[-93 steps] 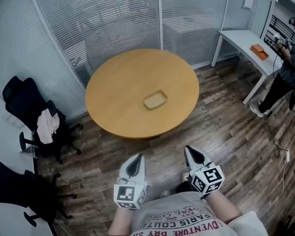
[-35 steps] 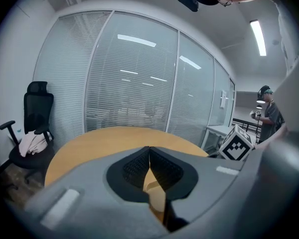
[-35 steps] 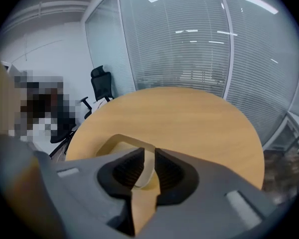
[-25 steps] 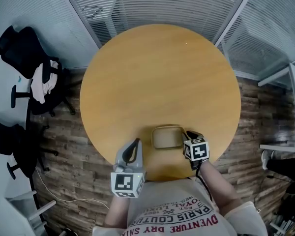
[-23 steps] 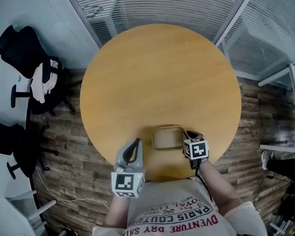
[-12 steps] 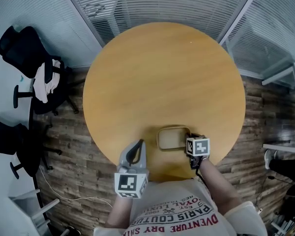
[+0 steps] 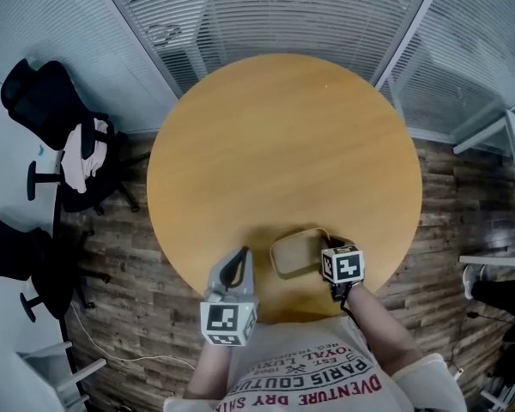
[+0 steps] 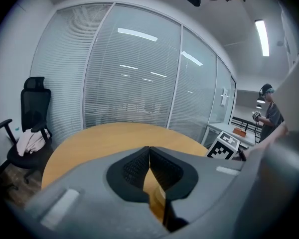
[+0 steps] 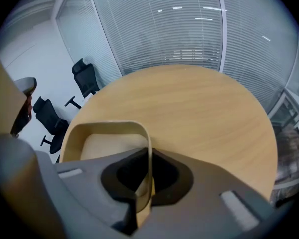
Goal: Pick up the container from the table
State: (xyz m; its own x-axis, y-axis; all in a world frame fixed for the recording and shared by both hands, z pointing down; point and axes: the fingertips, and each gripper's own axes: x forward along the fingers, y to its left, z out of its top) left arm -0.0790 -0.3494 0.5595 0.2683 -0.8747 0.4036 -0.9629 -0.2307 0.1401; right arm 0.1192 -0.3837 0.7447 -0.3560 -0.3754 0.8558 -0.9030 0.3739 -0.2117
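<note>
The container [image 7: 295, 251] is a shallow tan tray with rounded corners, near the front edge of the round wooden table [image 7: 283, 136]. My right gripper [image 7: 328, 243] is shut on the tray's right rim; in the right gripper view the thin rim [image 9: 148, 169] runs between the closed jaws, with the container [image 9: 107, 139] spreading out to the left. The tray sits skewed and throws a shadow on the table to its left. My left gripper [image 7: 239, 260] hovers at the table's front edge, left of the tray. It is shut and empty [image 8: 149, 156].
Black office chairs [image 7: 43, 118] stand left of the table, one draped with a white cloth [image 7: 84, 154]. Glass walls with blinds run behind the table. A white desk [image 7: 506, 140] is at the right. A person [image 8: 269, 114] stands far off to the right.
The right gripper has closed on the tray's right rim. The tray has turned askew and shifted a little with it. The left gripper has stayed in place.
</note>
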